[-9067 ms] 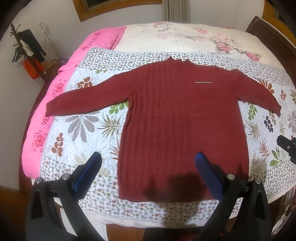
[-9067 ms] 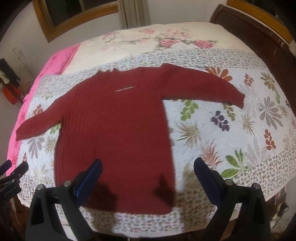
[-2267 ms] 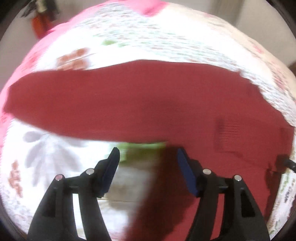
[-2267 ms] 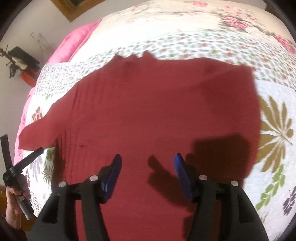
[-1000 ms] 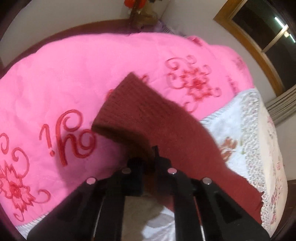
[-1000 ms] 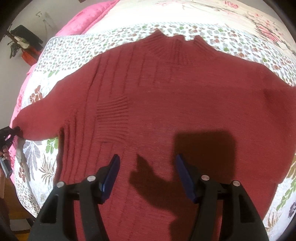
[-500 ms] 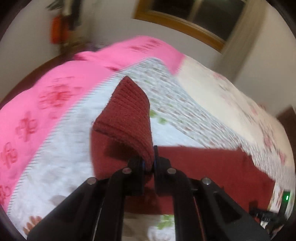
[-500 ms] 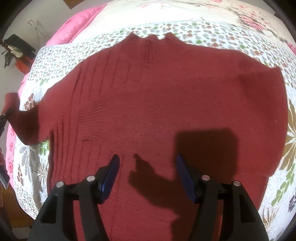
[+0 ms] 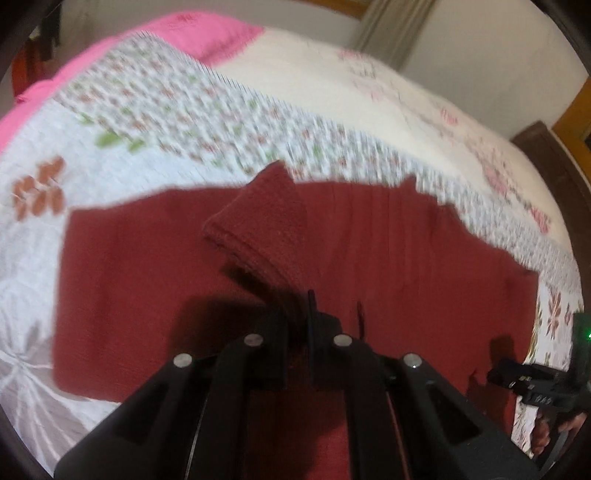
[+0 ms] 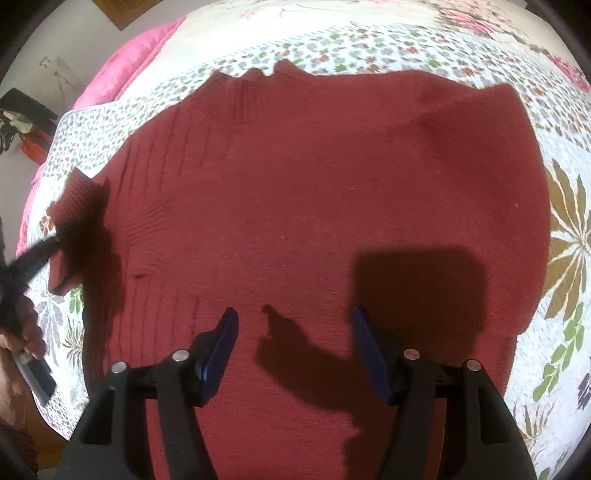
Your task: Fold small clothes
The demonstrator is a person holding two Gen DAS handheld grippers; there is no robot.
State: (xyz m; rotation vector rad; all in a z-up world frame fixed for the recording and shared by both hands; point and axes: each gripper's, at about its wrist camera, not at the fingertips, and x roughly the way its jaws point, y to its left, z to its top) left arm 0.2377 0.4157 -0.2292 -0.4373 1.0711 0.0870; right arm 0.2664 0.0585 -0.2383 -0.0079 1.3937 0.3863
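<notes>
Two grippers are seen over a dark red sweater (image 10: 325, 206) that is spread flat on a floral quilt (image 10: 569, 229) covering a bed. The left gripper (image 9: 301, 325) is closed down on the ribbed cuff (image 9: 258, 221) of the sweater's left sleeve — the cuff is pinched between the jaws and held lifted above the sweater's body, with its shadow thrown onto the knit below. In the right wrist view that same cuff (image 10: 72, 199) is seen raised at the sweater's left edge, gripped by the blurred black tool. The right gripper (image 10: 295, 343) is held over the lower middle of the sweater with its blue-padded jaws wide apart and nothing between them. A pink blanket (image 9: 207, 33) is seen beyond the quilt's far left edge.
</notes>
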